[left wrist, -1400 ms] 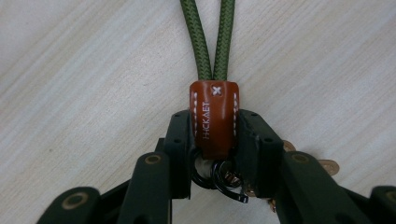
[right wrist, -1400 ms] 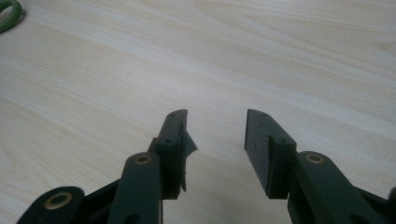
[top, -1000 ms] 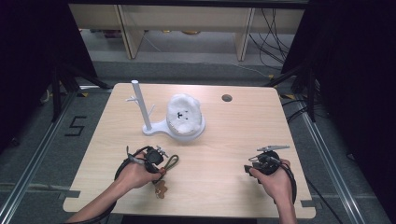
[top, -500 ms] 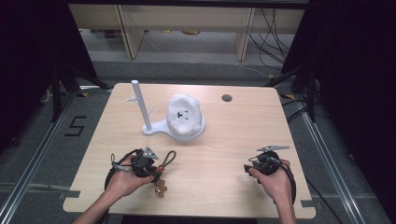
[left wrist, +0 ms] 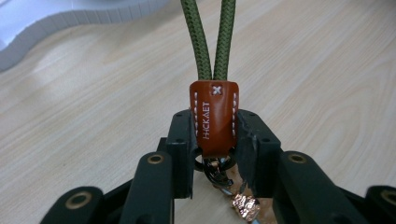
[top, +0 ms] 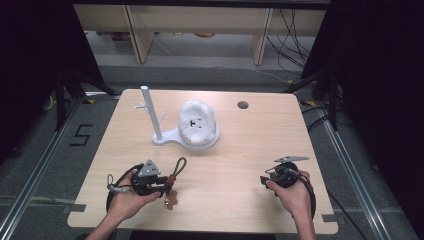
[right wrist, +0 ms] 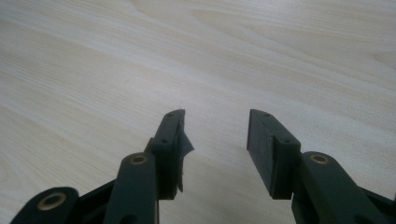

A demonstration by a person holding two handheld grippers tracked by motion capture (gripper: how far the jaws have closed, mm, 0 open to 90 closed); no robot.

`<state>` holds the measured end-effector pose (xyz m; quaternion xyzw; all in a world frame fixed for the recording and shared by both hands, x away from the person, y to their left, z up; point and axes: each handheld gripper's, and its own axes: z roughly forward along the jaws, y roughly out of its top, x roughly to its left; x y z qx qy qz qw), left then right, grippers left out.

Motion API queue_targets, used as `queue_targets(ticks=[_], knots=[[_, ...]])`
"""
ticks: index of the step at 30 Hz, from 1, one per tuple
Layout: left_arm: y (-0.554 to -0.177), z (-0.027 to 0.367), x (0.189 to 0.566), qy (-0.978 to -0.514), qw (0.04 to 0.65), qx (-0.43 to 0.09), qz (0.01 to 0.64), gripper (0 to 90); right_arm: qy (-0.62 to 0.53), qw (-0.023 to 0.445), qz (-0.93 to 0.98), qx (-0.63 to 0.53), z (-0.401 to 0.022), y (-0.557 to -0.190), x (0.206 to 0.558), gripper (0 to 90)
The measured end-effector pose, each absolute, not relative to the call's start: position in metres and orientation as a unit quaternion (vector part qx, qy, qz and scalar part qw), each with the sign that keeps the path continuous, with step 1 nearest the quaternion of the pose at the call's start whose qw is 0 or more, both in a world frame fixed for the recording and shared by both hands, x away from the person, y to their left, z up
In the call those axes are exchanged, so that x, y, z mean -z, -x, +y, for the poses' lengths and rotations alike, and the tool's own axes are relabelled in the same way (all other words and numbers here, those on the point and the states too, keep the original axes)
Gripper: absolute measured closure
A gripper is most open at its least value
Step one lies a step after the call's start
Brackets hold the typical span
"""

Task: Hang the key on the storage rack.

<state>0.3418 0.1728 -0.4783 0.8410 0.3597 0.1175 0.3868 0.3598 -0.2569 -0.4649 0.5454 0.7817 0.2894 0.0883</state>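
Keychain [left wrist: 214,116] is being held at its brown leather tab by the left tongs [left wrist: 214,140], whose jaws are being pressed against both sides of the tab. Green cord loop [left wrist: 212,37] is being pointed away from the jaws over the desk [top: 240,145], toward the white stand [top: 159,127]. Metal ring and a coppery charm [left wrist: 245,205] are being left dangling beneath the tab. In the high view the left tongs [top: 162,184] are being kept low near the front edge of the desk, the loop [top: 179,166] lying out ahead of them.

Right tongs [right wrist: 215,140] are being held partly open over bare wood, nothing between the jaws; the jaws have just been opening a little. In the high view they [top: 267,180] are being kept well apart from the keychain.

Handling, as judged: the piece is probably light; the cord is soft and likely to flop, the charm to swing. The tab is being taken as the firmest hold, flat-sided and stitched. For hanging on a peg [top: 140,106] of the stand, the loop would have to be kept open and clear of the jaws. A white lumpy object [top: 198,122] is being left on the stand's base.
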Motion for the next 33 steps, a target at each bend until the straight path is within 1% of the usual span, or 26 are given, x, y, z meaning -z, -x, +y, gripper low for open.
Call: queue_targets(ticks=[2,3,6,11,15,18,22,23,24,30,33], knots=[[-0.339,0.174,0.478,-0.828,0.406,-0.118,0.369,67.9,-0.545,0.087,0.782,-0.29,-0.257,-0.36,0.465,57.3],[-0.339,0.175,0.477,-0.83,0.404,-0.119,0.365,67.9,-0.542,0.092,0.782,-0.292,-0.257,-0.359,0.464,57.2],[-0.336,0.177,0.477,-0.818,0.421,-0.125,0.371,67.9,-0.552,0.103,0.776,-0.288,-0.255,-0.358,0.466,57.2],[-0.333,0.179,0.476,-0.797,0.45,-0.126,0.382,68.0,-0.55,0.106,0.776,-0.289,-0.255,-0.358,0.466,57.2],[-0.331,0.182,0.474,-0.791,0.462,-0.135,0.378,67.9,-0.553,0.109,0.774,-0.29,-0.254,-0.358,0.466,57.2],[-0.329,0.185,0.471,-0.777,0.482,-0.145,0.378,68.0,-0.548,0.111,0.777,-0.29,-0.255,-0.358,0.466,57.2],[-0.327,0.188,0.469,-0.767,0.494,-0.152,0.379,67.9,-0.558,0.112,0.773,-0.282,-0.255,-0.358,0.464,56.9],[-0.326,0.189,0.468,-0.763,0.498,-0.158,0.381,67.9,-0.55,0.099,0.775,-0.294,-0.255,-0.358,0.464,56.8],[-0.326,0.19,0.468,-0.762,0.501,-0.158,0.38,67.9,-0.55,0.099,0.775,-0.294,-0.255,-0.358,0.464,56.8],[-0.324,0.196,0.464,-0.746,0.515,-0.17,0.385,68.0,-0.547,0.131,0.771,-0.298,-0.256,-0.359,0.466,56.6],[-0.322,0.199,0.462,-0.745,0.514,-0.178,0.387,67.9,-0.546,0.129,0.774,-0.294,-0.256,-0.359,0.466,56.6]])
